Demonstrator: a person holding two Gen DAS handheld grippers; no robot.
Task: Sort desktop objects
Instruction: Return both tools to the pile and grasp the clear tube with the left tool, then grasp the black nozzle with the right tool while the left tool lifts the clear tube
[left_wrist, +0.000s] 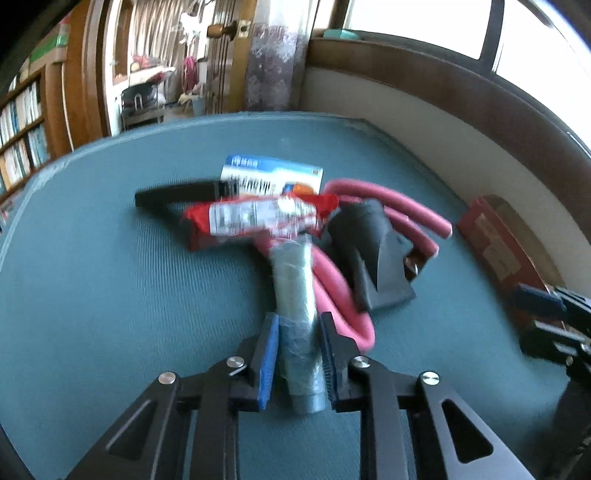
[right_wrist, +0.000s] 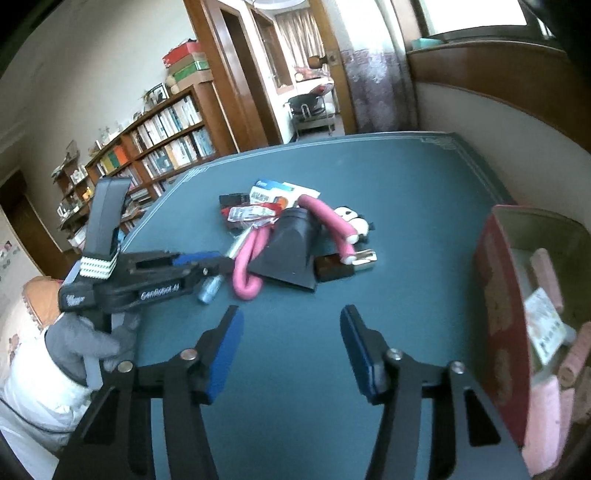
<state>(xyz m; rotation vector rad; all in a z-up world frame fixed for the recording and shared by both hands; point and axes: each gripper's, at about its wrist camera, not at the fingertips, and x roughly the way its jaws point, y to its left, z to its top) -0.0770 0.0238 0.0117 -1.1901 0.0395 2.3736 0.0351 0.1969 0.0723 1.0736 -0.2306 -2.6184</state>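
Teal tabletop (left_wrist: 92, 277): one silver tube (left_wrist: 297, 295) pinched in my left hand-held gripper (left_wrist: 299, 354), right hand-held gripper (right_wrist: 291, 350) spread; one pink foam roller (right_wrist: 251, 254), one red box (right_wrist: 498, 295).

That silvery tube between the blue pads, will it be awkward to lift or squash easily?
The tube looks soft-walled and crinkled, so it will probably dent under the left gripper. It is round, so it may roll if released on the flat mat. Its far end lies against the pink foam roller, which might get dragged along.
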